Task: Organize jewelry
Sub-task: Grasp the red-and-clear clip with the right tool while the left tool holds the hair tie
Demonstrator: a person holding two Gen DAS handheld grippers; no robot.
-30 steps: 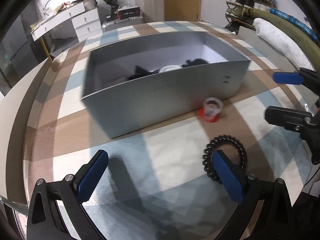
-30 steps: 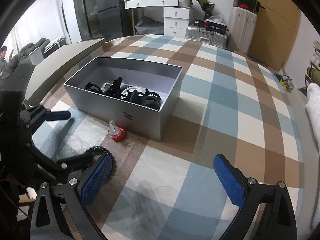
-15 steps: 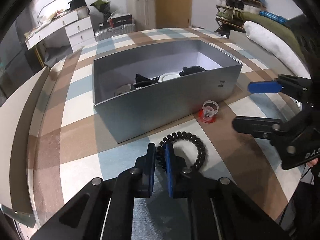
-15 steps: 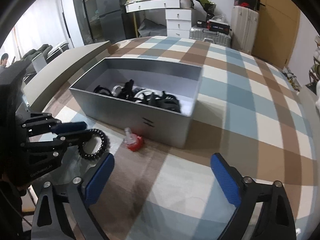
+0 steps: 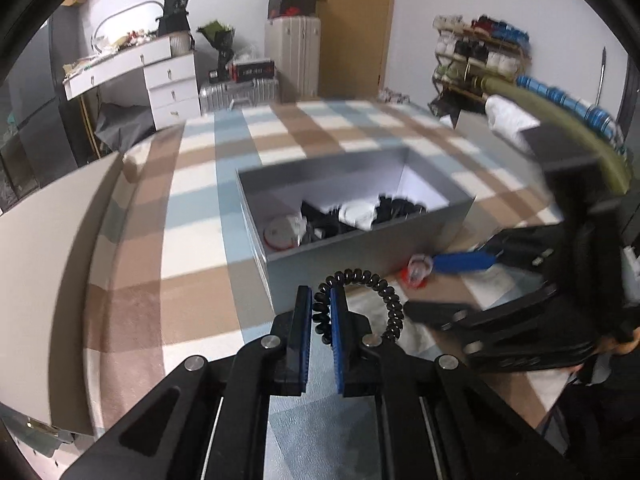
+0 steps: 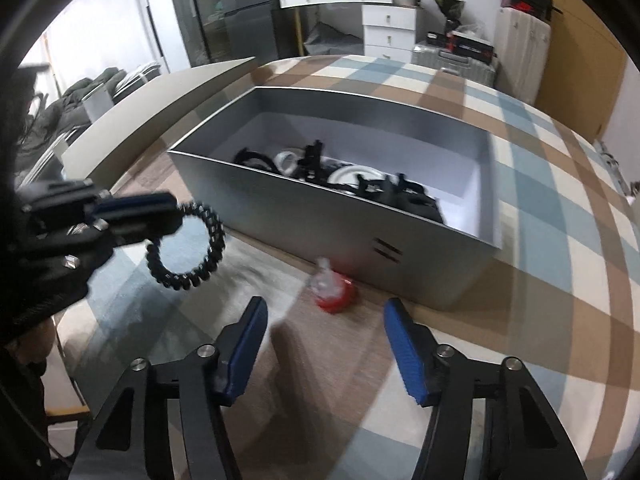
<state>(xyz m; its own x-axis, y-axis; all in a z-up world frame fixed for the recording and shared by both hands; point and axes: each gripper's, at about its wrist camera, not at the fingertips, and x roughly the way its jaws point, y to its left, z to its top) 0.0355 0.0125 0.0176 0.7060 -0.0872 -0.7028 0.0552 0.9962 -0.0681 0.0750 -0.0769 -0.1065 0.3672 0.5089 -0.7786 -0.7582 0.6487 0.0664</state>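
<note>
Spiral hair tie, black and coiled, pinched at its left edge between the blue pads of the left claw and held clear above the checked cloth; rest of the loop hanging free to the right of the pads. Seen from the right wrist, same loop dangling off the left claw, left of the grey box. Small red-and-clear piece lying on the cloth just in front of the box's near wall, ahead of the right claw. Right claw closing, pads half apart and not pressing on anything, red piece beyond the fingertips rather than between them. Grey box open-topped, holding a tangle of black and white items. Behind, white drawers and a pale suitcase against the wall.
</note>
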